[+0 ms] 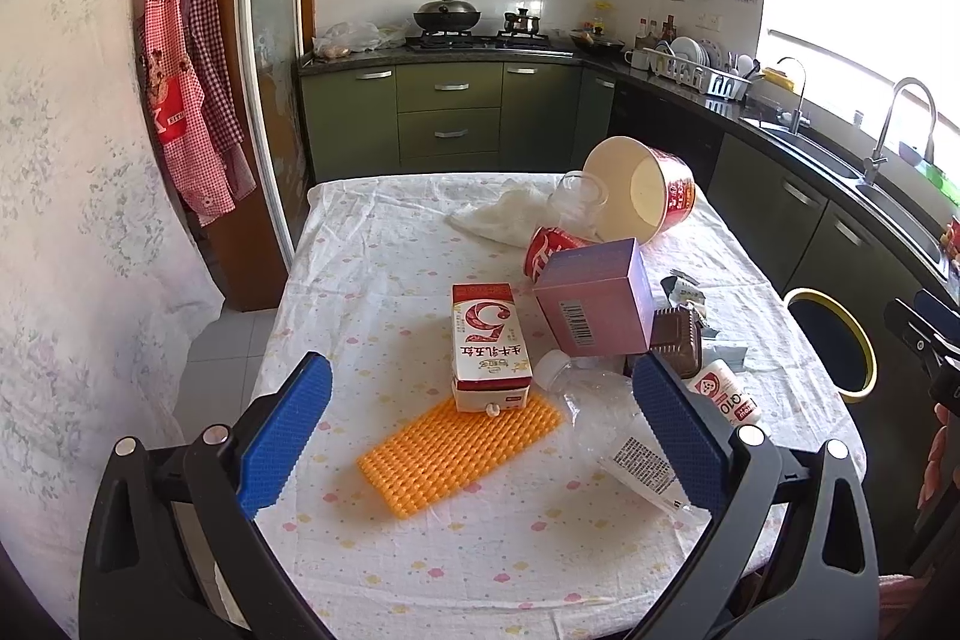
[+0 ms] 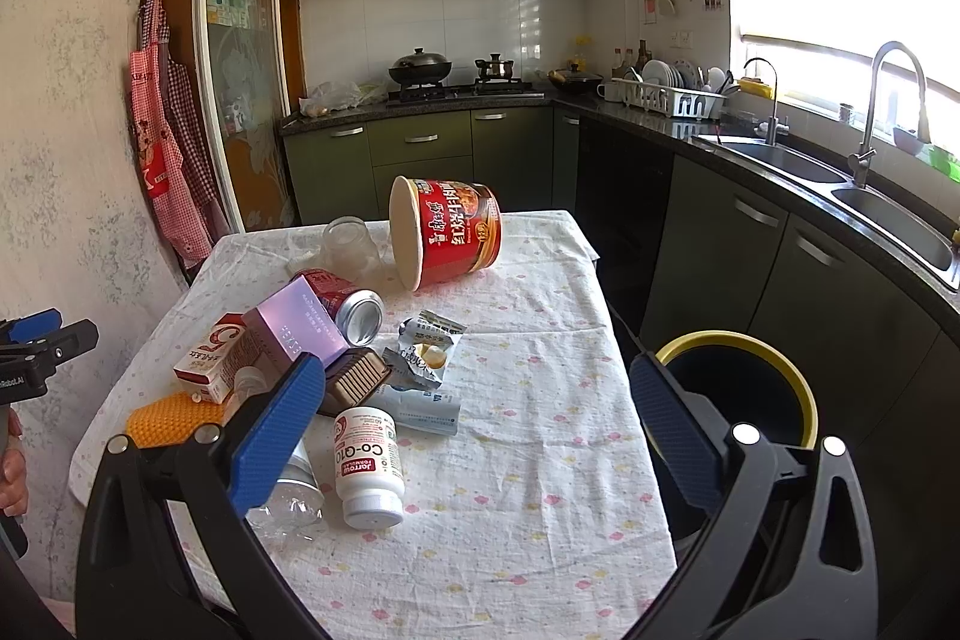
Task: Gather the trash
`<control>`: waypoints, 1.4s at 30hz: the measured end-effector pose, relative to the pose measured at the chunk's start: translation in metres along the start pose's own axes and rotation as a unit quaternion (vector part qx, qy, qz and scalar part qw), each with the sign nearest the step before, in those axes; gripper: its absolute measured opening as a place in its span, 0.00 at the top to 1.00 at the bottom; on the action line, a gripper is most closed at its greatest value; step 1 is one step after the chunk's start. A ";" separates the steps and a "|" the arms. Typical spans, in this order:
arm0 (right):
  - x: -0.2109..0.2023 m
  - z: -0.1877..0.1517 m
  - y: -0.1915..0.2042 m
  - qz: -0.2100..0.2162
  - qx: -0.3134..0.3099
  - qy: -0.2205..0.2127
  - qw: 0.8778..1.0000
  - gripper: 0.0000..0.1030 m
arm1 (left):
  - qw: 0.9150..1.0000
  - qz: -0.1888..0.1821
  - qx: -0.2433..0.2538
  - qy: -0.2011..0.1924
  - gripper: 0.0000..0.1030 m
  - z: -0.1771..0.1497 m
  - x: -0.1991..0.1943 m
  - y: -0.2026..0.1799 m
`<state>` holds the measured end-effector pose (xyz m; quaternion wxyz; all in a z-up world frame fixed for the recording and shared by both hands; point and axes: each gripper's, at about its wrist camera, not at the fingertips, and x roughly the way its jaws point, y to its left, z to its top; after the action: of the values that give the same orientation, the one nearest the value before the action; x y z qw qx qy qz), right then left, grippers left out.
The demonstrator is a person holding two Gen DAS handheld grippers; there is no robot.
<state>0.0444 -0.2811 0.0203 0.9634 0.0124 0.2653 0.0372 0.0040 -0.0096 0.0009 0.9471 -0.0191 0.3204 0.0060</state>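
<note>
We are at the very start of collecting: nothing is held yet, and all the trash lies on the table (image 2: 540, 460), bunched toward its left edge and far end, with the yellow-rimmed bin (image 2: 738, 388) on the floor just beside the right edge. Our left gripper (image 1: 480, 430) hangs wide open above the near left part, framing the milk carton (image 1: 489, 346), printed with a large red "5", which rests partly on an orange mat (image 1: 456, 454). Our right gripper (image 2: 480, 424) is likewise spread wide and empty, over the white supplement bottle (image 2: 367, 466), whose label reads "Co-Q10" and "Jarrow Formulas". We judge the next move is to lower onto one piece, close, and carry it to the bin. The red noodle tub (image 2: 447, 232) lies tipped at the far end.
</note>
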 end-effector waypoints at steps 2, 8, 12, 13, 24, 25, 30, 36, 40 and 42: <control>0.001 -0.002 0.000 0.000 0.000 0.000 1.000 0.06 | 1.000 0.000 0.000 0.000 0.04 0.000 0.000 0.000; 0.001 -0.001 0.000 0.000 0.000 0.000 1.000 0.06 | 1.000 -0.001 0.001 0.000 0.04 0.000 -0.001 -0.001; 0.000 -0.001 -0.001 0.001 0.001 0.000 1.000 0.06 | 1.000 -0.002 0.001 -0.001 0.04 0.001 -0.002 -0.001; 0.000 -0.001 -0.001 0.001 0.001 0.000 1.000 0.06 | 1.000 -0.002 0.001 -0.001 0.04 0.000 -0.001 -0.001; 0.000 -0.002 0.000 0.001 0.001 0.001 1.000 0.06 | 1.000 -0.002 0.004 -0.001 0.04 0.000 -0.003 -0.003; 0.000 -0.001 -0.001 0.002 0.002 0.000 1.000 0.06 | 1.000 -0.002 0.004 -0.001 0.04 0.000 -0.003 -0.003; 0.000 -0.001 -0.001 0.002 0.002 0.000 1.000 0.06 | 1.000 -0.002 0.003 0.000 0.04 0.000 -0.002 -0.004; 0.000 -0.001 -0.001 0.002 0.003 0.000 1.000 0.06 | 1.000 -0.002 0.004 0.000 0.04 0.001 -0.003 -0.004; 0.000 -0.002 -0.001 0.002 0.002 0.000 1.000 0.06 | 1.000 -0.002 0.004 0.001 0.04 0.000 -0.002 -0.004; 0.000 -0.001 -0.001 0.002 0.003 0.000 1.000 0.06 | 1.000 -0.002 0.003 0.001 0.04 0.000 -0.002 -0.004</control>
<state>0.0437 -0.2824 0.0193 0.9632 0.0156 0.2654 0.0384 0.0026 -0.0133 0.0027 0.9468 -0.0166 0.3213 0.0027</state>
